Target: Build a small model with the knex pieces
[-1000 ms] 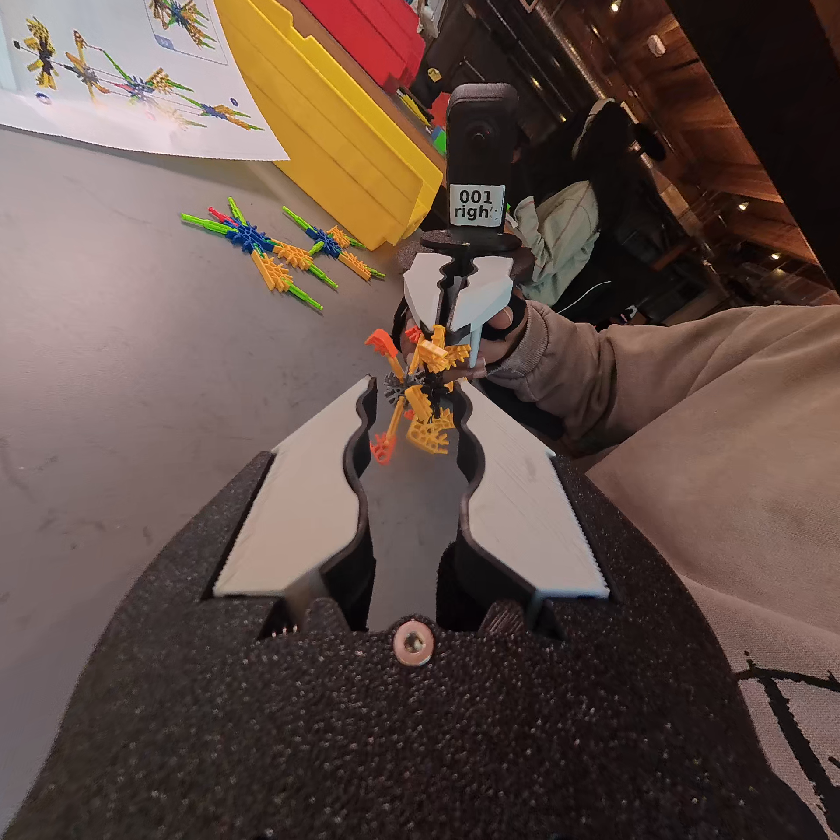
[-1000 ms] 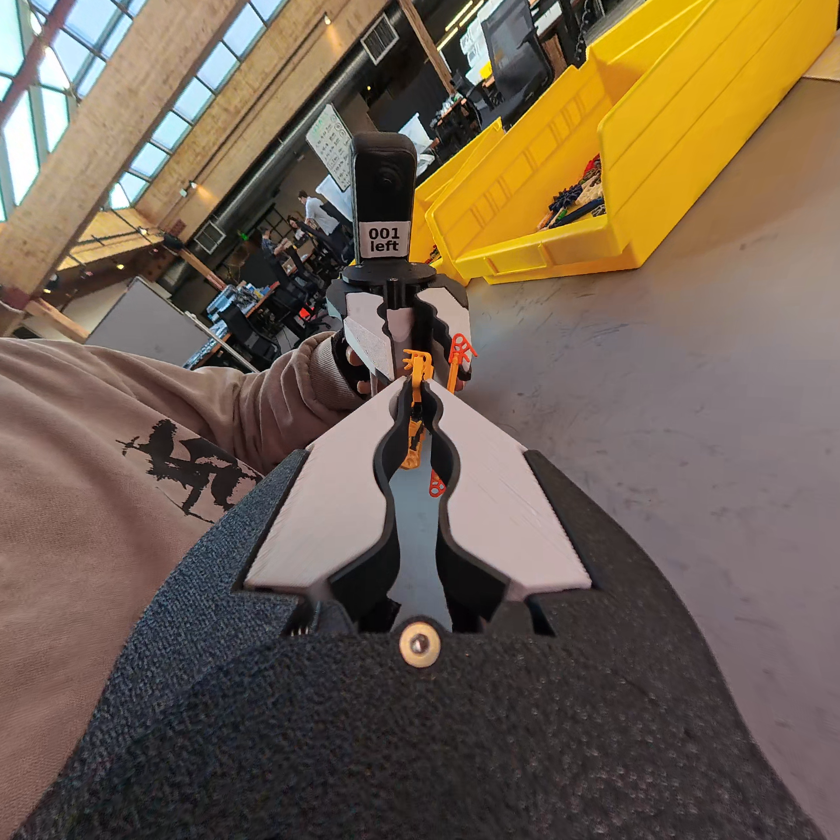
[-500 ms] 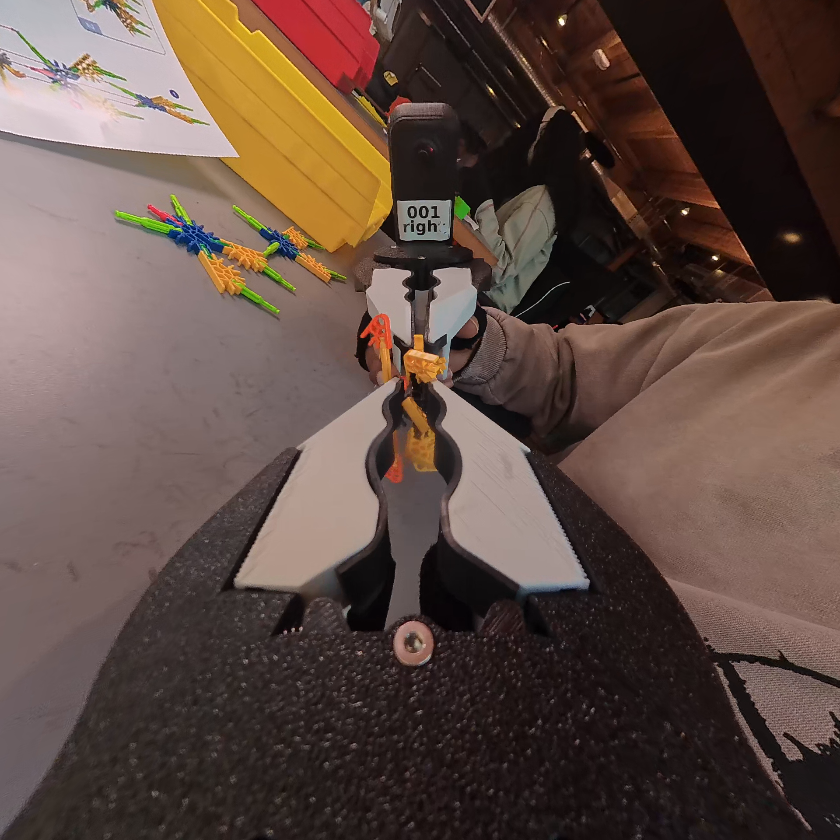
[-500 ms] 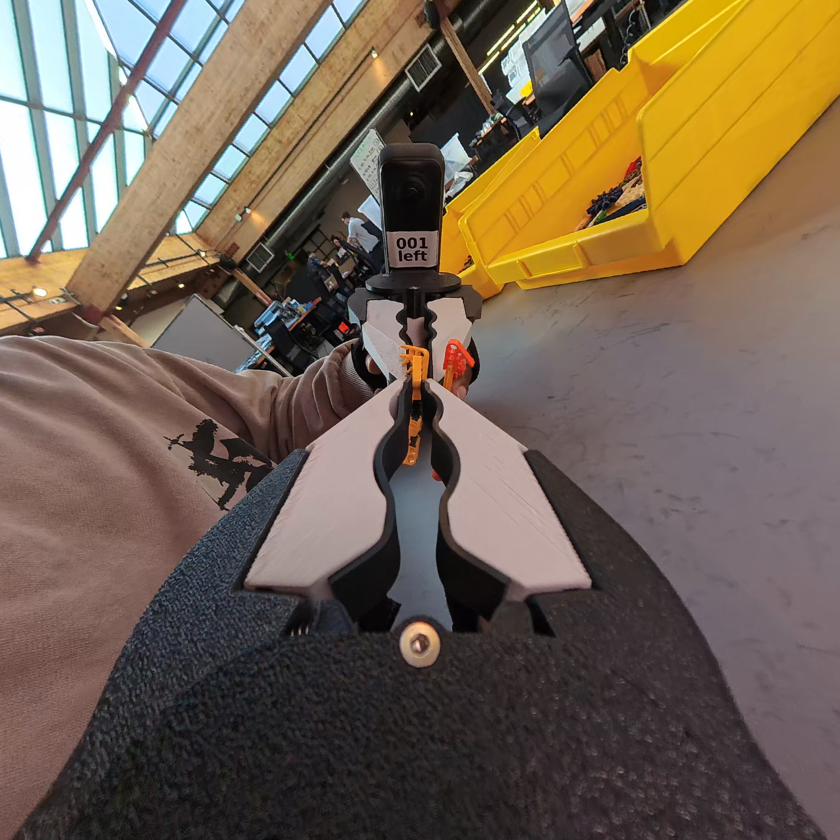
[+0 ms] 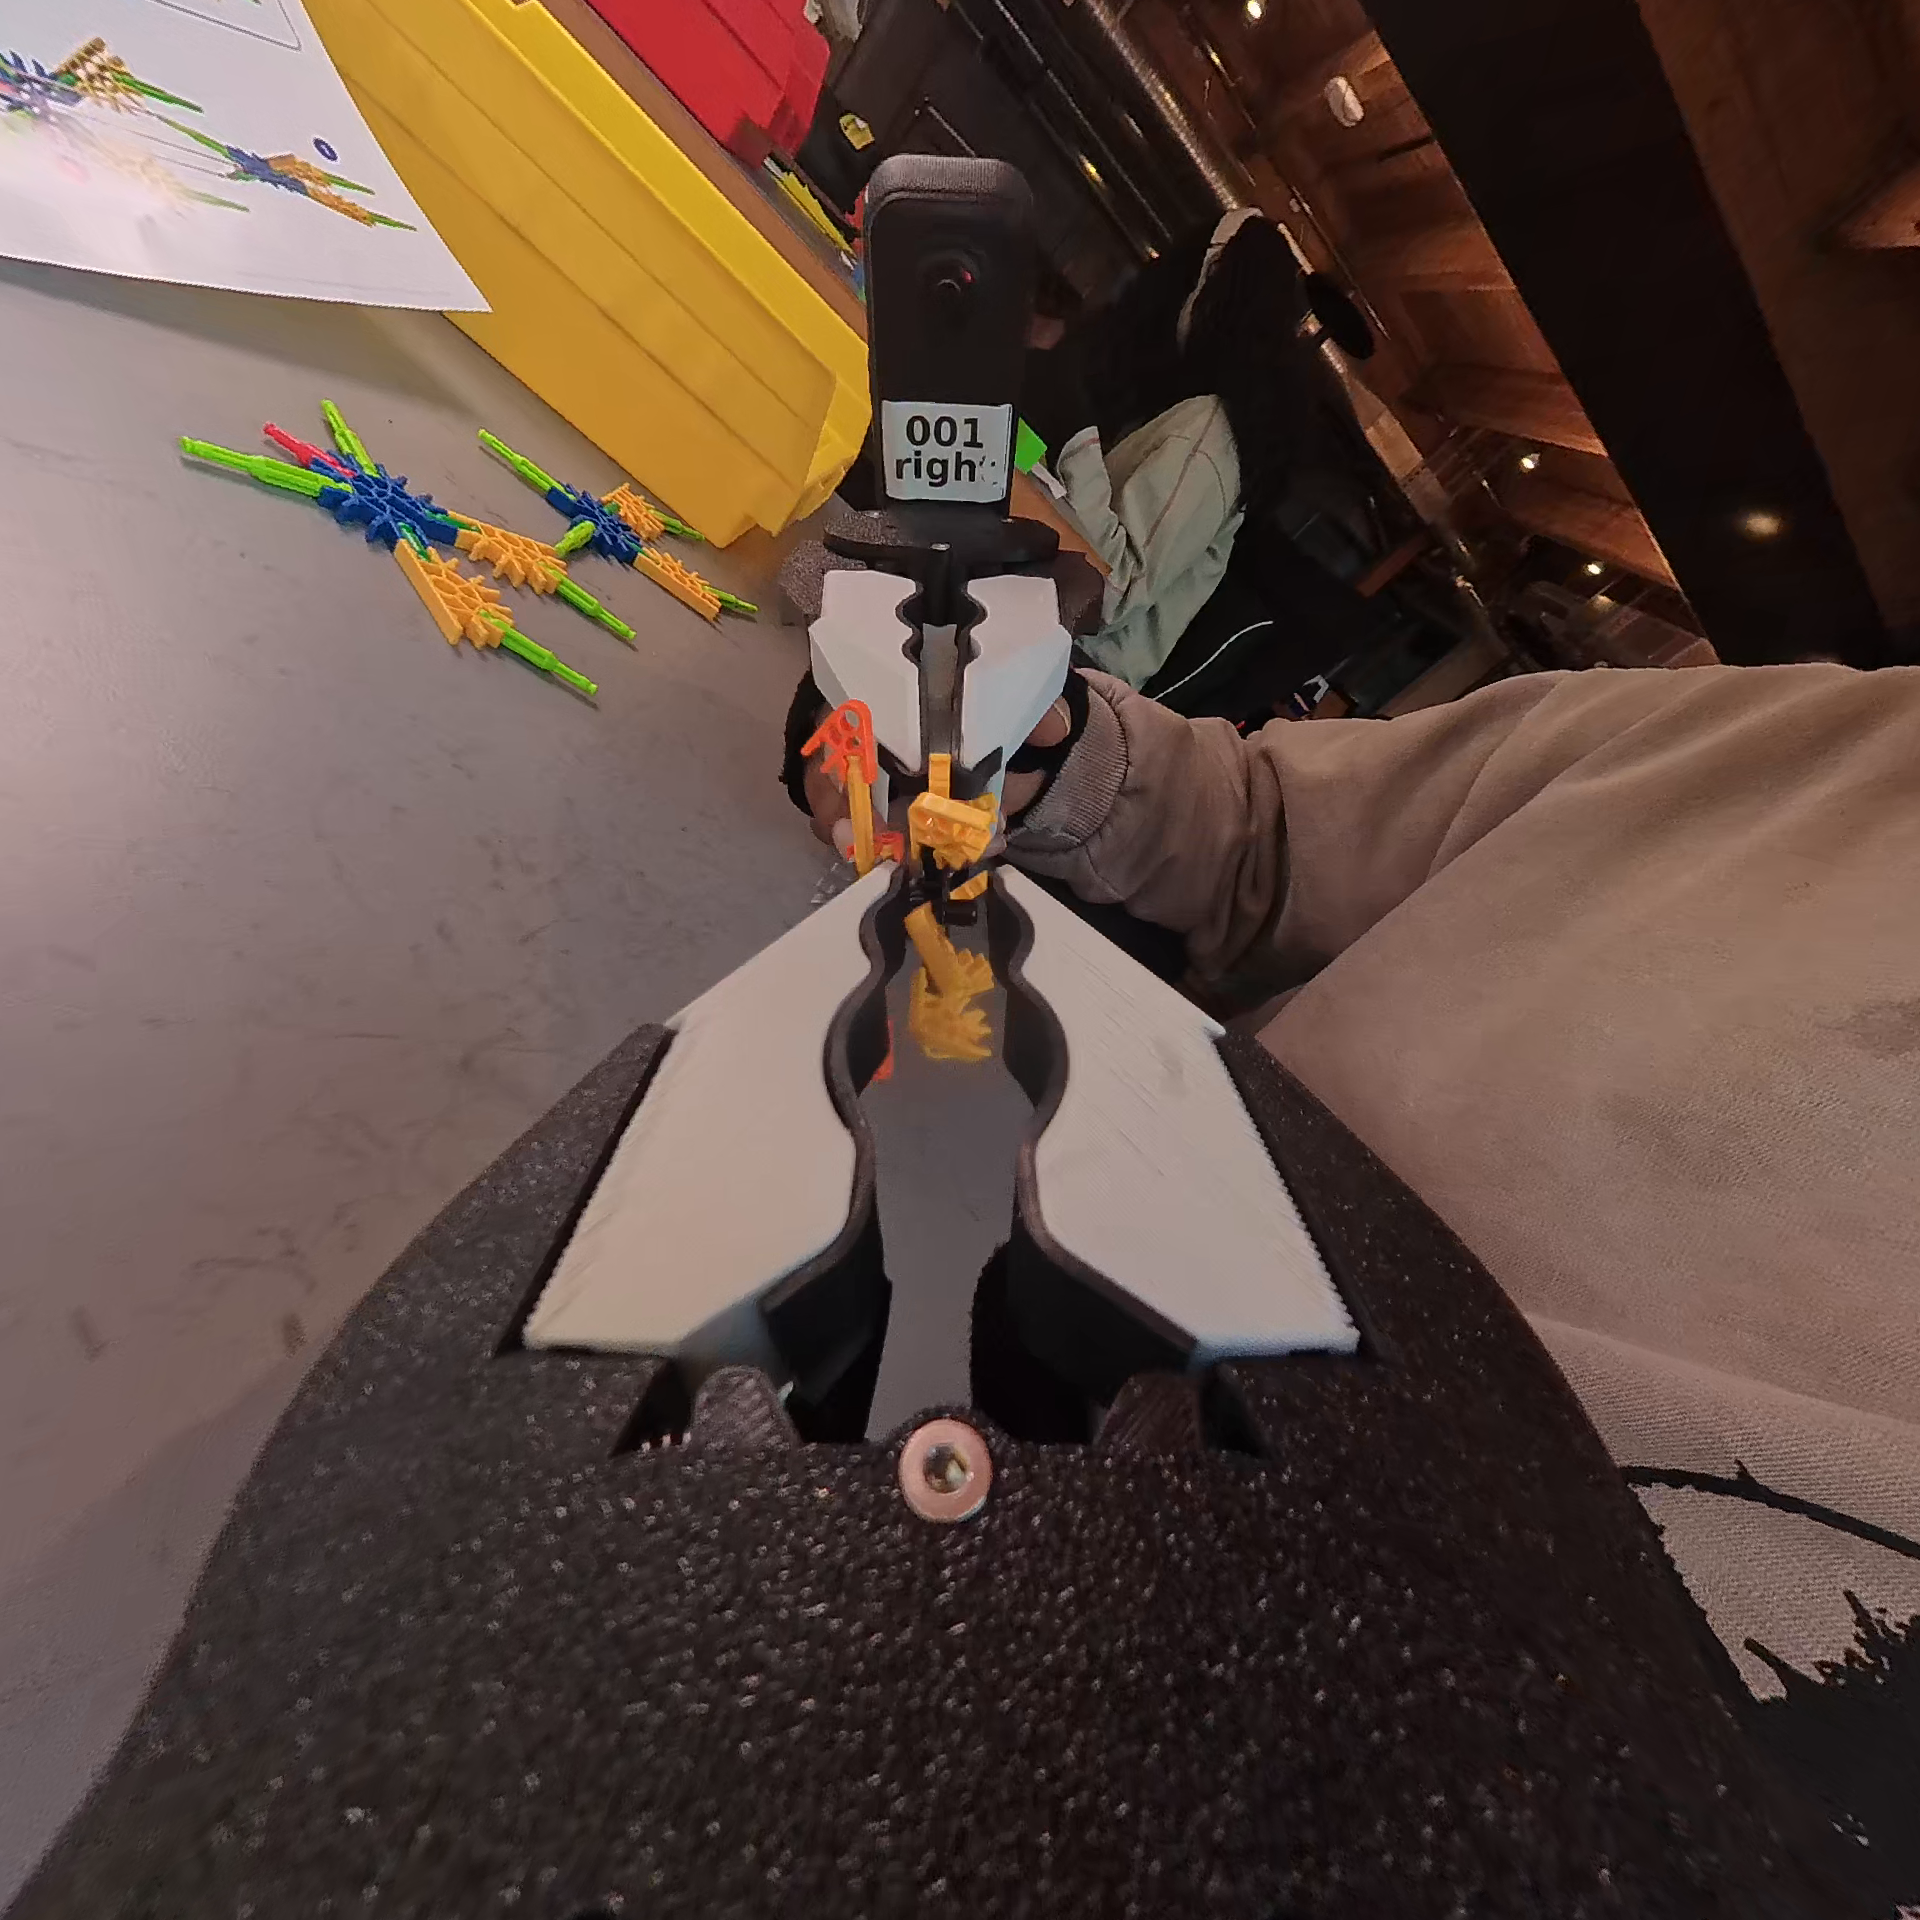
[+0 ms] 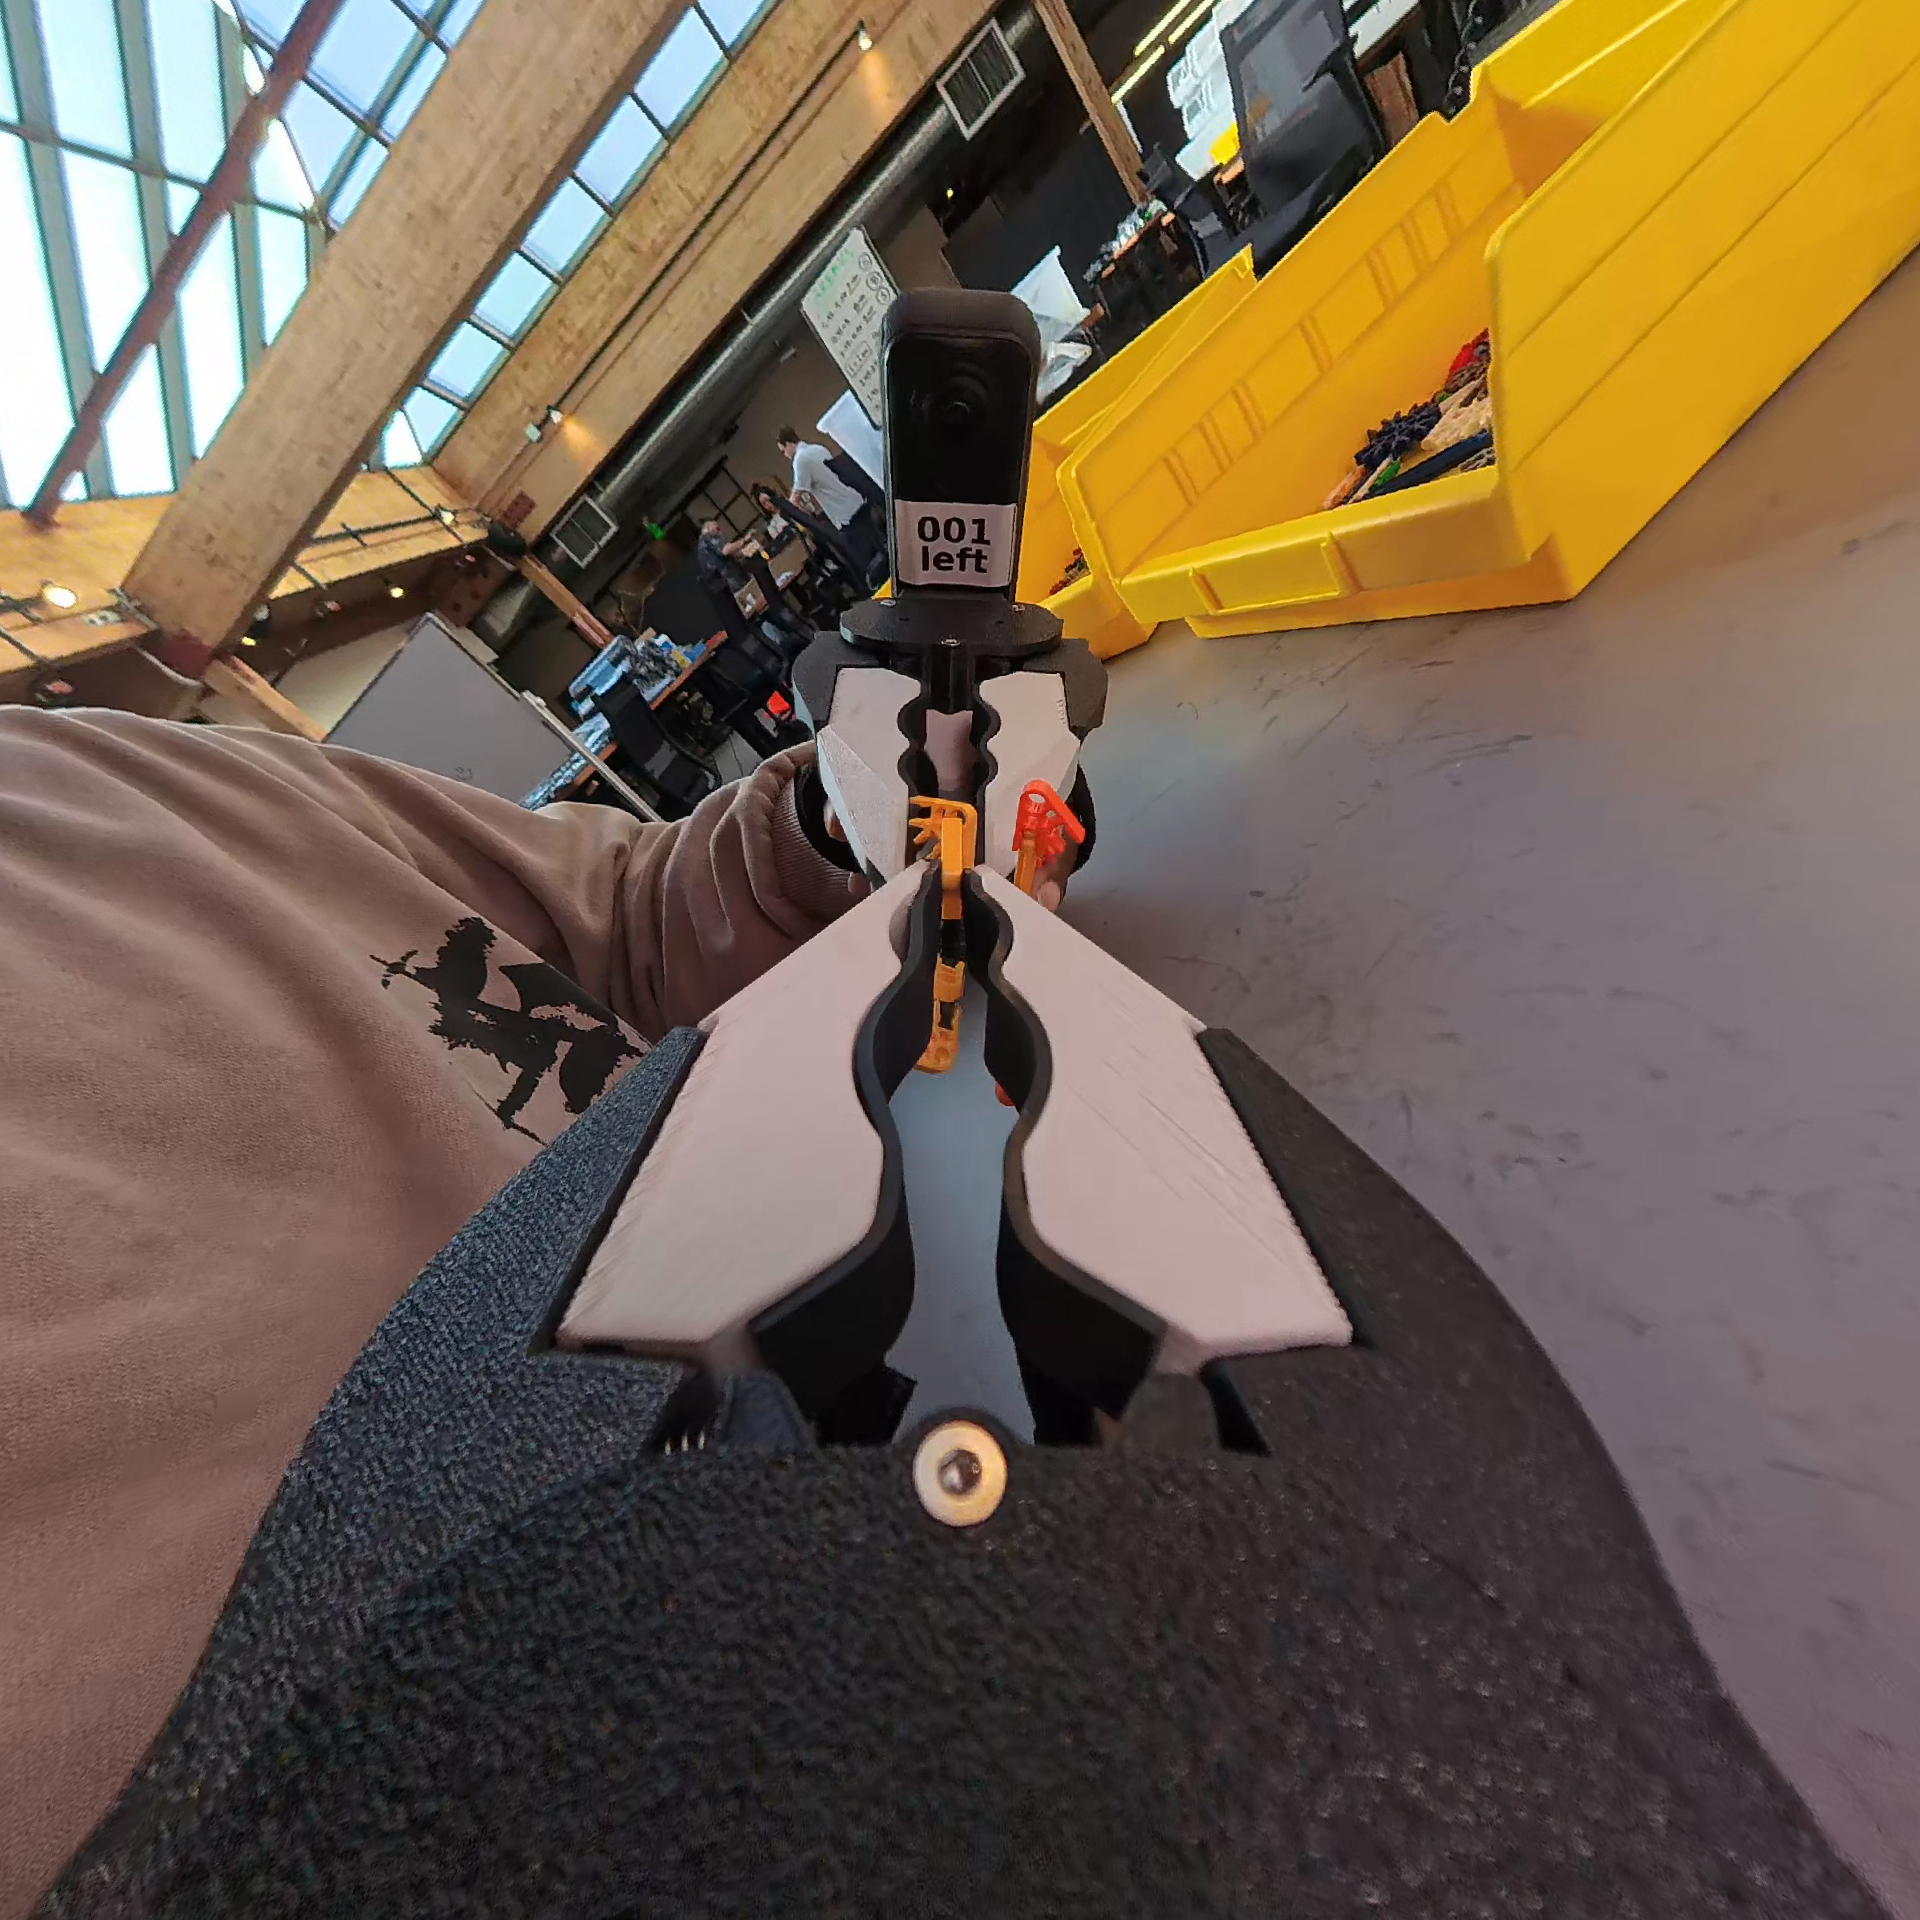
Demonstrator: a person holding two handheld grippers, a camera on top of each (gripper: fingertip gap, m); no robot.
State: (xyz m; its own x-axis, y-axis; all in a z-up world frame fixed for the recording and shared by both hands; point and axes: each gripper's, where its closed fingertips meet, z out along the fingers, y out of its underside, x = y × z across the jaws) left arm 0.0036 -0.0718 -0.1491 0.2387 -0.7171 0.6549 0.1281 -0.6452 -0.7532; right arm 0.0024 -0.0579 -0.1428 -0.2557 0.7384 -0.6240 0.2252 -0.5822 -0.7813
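My left tool (image 5: 940,894) has closed from wide to narrow onto the yellow-orange toy piece (image 5: 948,1003) my right tool (image 6: 948,883) also pinches.

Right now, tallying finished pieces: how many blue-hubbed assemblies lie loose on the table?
2. The larger star assembly lies on the grey table below the instruction sheet; the smaller assembly lies beside it, nearer the yellow bin. Others may be out of view.
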